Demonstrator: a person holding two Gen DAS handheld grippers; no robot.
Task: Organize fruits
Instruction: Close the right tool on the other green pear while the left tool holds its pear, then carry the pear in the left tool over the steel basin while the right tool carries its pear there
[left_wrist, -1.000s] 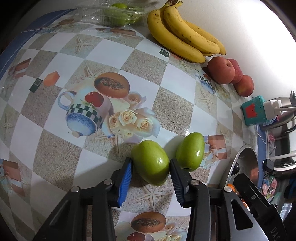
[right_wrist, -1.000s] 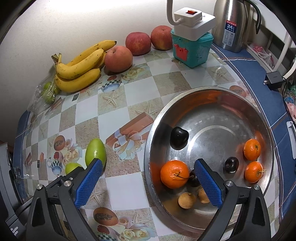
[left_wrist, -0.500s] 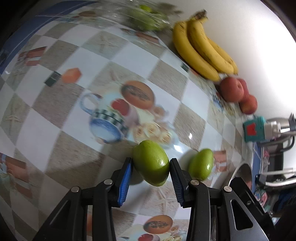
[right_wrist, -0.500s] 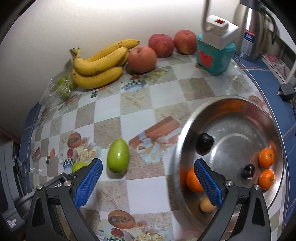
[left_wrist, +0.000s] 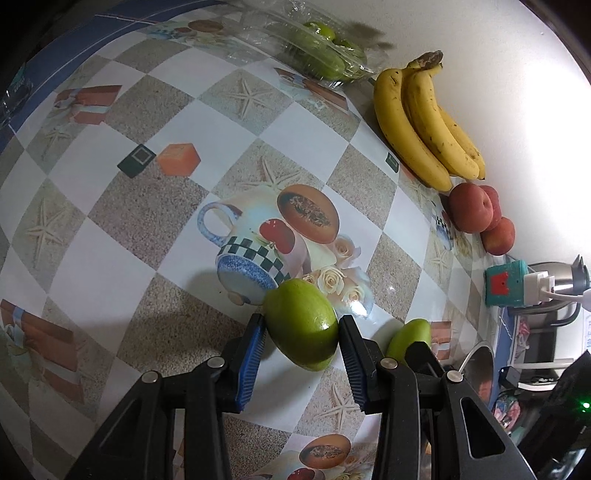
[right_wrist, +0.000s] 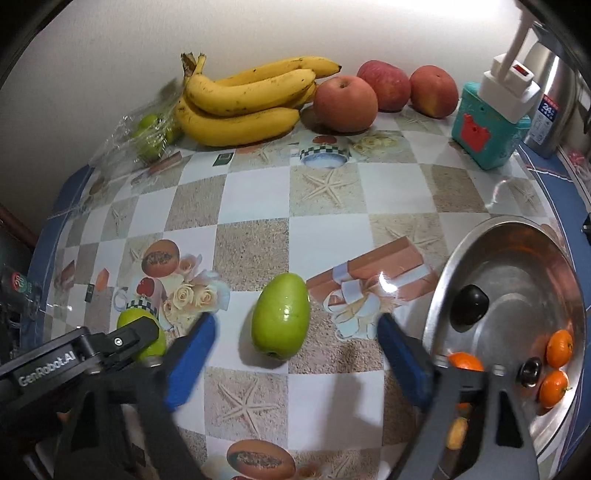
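Along the wall the bananas (right_wrist: 243, 107), apples (right_wrist: 345, 103) and a bag of green fruit (left_wrist: 325, 55) sit grouped, so part of the sorting looks done. Both grippers are busy: the left gripper (left_wrist: 301, 343) has its jaws clenched on one green fruit (left_wrist: 301, 334), lifted off the counter (right_wrist: 251, 251), while the right gripper (right_wrist: 295, 354) hangs with jaws spread wide around a second one (right_wrist: 280, 321) lying untouched. Oranges (right_wrist: 554, 362) and dark fruit in the bowl (right_wrist: 480, 236) seem left to sort (my guess).

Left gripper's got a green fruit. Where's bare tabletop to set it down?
Bare checkered tablecloth lies between the bananas and the loose green fruit, plus the patch between the apples and steel basin. The back wall is crowded; the left gripper grips its green fruit.
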